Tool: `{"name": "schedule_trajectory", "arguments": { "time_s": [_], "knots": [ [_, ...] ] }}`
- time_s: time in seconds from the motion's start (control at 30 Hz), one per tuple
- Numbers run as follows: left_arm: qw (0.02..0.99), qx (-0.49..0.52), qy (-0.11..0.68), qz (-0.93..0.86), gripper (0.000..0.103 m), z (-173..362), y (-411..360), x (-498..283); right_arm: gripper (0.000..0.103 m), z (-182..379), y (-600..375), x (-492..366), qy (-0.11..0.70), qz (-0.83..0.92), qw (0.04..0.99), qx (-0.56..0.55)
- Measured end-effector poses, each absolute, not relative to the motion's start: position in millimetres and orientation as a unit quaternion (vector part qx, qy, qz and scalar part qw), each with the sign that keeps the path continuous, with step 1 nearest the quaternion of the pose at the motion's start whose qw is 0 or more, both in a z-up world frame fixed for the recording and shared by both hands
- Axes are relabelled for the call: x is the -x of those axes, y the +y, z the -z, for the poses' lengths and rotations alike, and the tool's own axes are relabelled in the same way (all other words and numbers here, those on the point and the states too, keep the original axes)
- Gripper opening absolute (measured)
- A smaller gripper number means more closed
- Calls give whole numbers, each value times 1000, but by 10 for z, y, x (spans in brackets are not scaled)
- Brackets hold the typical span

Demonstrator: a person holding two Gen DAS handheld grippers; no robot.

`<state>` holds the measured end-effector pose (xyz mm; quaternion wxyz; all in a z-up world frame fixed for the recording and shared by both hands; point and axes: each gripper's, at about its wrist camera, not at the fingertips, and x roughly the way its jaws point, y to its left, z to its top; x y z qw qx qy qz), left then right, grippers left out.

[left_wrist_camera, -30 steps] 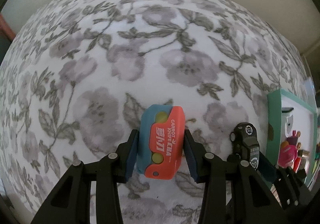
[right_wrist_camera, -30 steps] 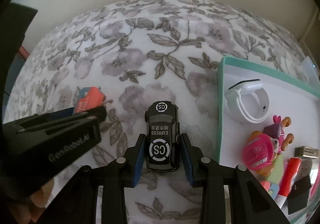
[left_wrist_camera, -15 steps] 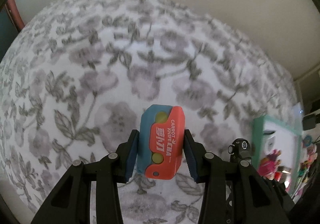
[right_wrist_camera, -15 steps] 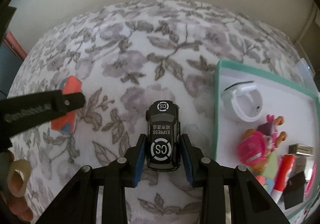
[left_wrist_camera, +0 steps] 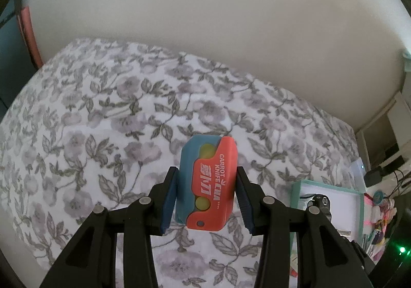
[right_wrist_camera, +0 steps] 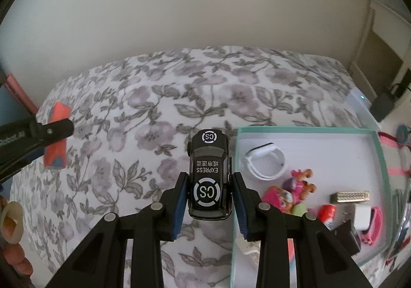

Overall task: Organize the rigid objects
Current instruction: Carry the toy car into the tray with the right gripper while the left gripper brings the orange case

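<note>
My left gripper (left_wrist_camera: pixel 206 200) is shut on an orange and blue carrot knife toy (left_wrist_camera: pixel 208 182) and holds it above the floral cloth (left_wrist_camera: pixel 108 133). The toy also shows at the left of the right wrist view (right_wrist_camera: pixel 55 144). My right gripper (right_wrist_camera: pixel 208 200) is shut on a black toy car (right_wrist_camera: pixel 208 175) marked CS EXPRESS, held above the cloth just left of the teal-rimmed box (right_wrist_camera: pixel 380 159). The car shows small in the left wrist view (left_wrist_camera: pixel 321 202), over the box (left_wrist_camera: pixel 295 185).
The box holds a white watch band (right_wrist_camera: pixel 265 163), a pink figure (right_wrist_camera: pixel 285 195), a red tube (right_wrist_camera: pixel 327 213), a metal connector (right_wrist_camera: pixel 350 196) and other small items. A pale wall (right_wrist_camera: pixel 205 5) stands behind the table. Cables and a black adapter (right_wrist_camera: pixel 385 105) lie at far right.
Both grippers have risen with their toys, so the cloth sits farther below and more wall shows. The right gripper with the car has moved closer to the box's left rim.
</note>
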<state>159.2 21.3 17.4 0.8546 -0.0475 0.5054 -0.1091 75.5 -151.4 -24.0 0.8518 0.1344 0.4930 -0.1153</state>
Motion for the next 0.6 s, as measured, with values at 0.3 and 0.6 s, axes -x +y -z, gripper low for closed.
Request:
{"name": "schedule_trajectory", "arguments": {
  "time_s": [0.3,0.6],
  "knots": [
    [864,30,477,157,45,-472,-138,-1306,36,-24,-1836,-441,479,149,850,-160],
    [860,13,473,192,45,-552,-472,-1104,36,-151,-2405,-33,467,188,839,-206]
  ]
}}
